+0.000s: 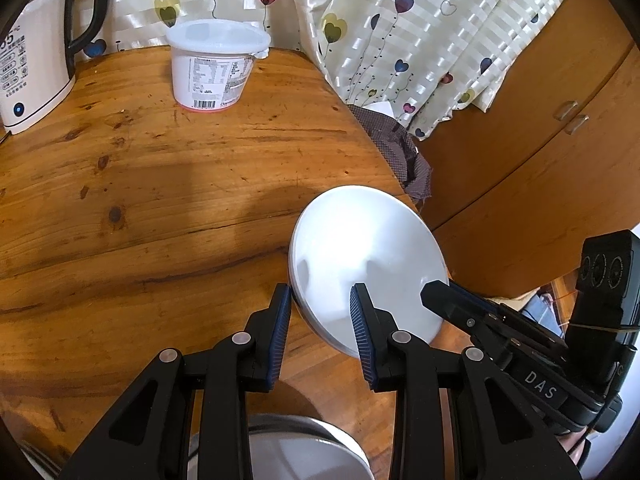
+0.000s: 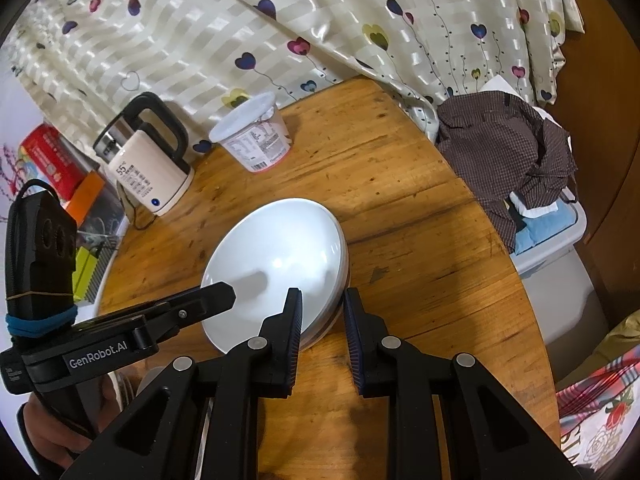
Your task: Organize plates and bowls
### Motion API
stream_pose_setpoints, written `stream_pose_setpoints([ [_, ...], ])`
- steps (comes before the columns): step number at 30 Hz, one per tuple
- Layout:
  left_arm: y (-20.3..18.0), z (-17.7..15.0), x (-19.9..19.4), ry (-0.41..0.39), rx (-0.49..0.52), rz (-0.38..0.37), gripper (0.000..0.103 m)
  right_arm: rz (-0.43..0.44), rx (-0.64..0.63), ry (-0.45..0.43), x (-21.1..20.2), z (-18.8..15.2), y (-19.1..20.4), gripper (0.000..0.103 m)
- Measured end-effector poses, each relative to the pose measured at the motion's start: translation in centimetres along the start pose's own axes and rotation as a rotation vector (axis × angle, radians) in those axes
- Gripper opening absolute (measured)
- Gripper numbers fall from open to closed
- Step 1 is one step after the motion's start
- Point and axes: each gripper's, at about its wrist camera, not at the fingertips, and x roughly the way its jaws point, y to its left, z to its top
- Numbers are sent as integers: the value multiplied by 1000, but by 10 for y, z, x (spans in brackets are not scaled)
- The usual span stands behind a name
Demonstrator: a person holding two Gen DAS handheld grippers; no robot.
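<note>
Left wrist view: kettle (image 1: 34,68) upper left, tub (image 1: 216,66) beside it, steel bowl (image 1: 304,440) at bottom edge. Both views: left gripper (image 1: 320,300) and right gripper (image 2: 322,300) each clamp the white plates' (image 1: 368,264) rim, stack tilted above table (image 1: 160,200). Right wrist view only: shirt (image 2: 508,148) on bin, right.

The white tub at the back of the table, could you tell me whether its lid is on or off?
On. The white tub stands upright with its translucent lid seated across the rim in both views.

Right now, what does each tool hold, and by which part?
Right tool pinches the white plate by its near rim; left tool straddles the rim, grip unclear.
</note>
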Motion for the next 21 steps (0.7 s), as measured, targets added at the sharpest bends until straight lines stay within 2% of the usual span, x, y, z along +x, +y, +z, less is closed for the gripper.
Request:
stream_pose_setpoints([
  [21, 0, -21, -58, -74, 2, 13, 32, 25, -62, -34, -35, -11, 44, 21],
])
